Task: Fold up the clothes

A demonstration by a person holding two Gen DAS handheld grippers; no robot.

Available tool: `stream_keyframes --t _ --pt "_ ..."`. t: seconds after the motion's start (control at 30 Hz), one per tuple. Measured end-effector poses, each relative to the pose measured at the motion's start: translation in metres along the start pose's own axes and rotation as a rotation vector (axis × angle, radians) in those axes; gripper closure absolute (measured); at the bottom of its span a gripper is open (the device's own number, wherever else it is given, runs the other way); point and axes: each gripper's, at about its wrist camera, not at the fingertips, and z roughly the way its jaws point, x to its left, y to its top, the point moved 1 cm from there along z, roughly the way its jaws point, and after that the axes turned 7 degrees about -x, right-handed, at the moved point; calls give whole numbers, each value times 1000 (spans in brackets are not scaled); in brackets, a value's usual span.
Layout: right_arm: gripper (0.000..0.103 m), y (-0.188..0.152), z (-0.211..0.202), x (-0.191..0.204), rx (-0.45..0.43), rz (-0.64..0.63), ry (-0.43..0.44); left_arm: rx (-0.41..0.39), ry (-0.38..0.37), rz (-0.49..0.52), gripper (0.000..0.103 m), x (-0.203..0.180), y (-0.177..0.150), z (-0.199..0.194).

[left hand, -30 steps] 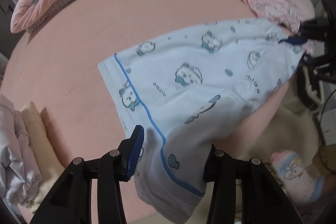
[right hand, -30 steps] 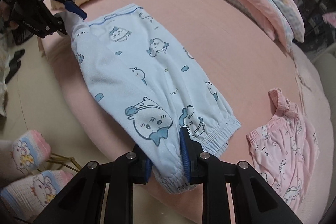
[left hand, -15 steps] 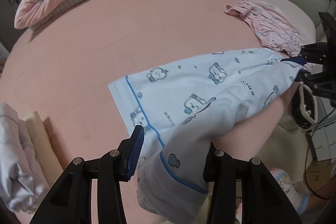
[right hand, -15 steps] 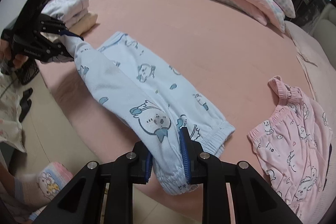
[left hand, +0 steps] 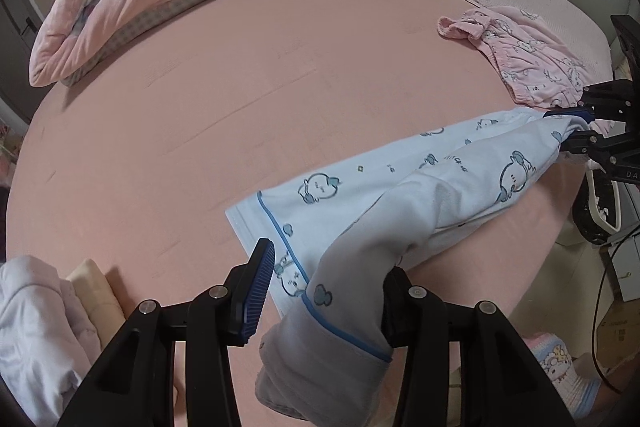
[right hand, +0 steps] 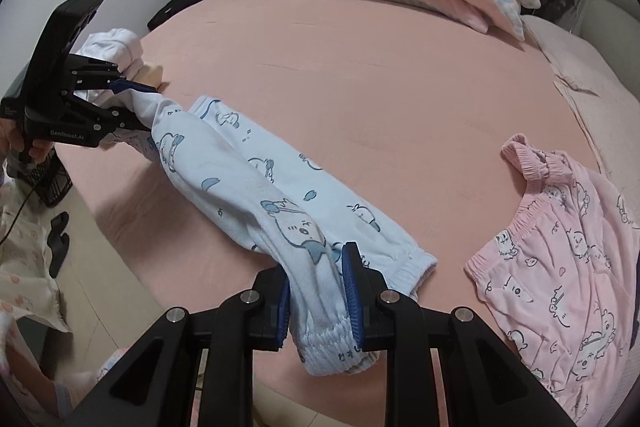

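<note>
While both grippers pinch the blue pants, left gripper on the waistband, right gripper on the cuff, near leg lifted, far leg on the bed, pink shorts beside.

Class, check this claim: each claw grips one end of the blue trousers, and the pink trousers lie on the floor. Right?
Wrong in one respect: the pink trousers lie on the bed, as the right wrist view shows. Each claw, left and right, does grip the blue trousers.
</note>
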Motion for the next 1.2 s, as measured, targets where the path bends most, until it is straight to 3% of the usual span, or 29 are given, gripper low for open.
stream_keyframes --t 0.43,0.9,1.2 --pt "79 17 24 -19 77 49 -6 52 6 -13 61 12 22 34" --pt "78 23 50 -34 173 102 -20 100 30 6 61 9 20 62" --pt "72 28 77 -36 294 175 -5 169 -7 -28 60 14 15 90"
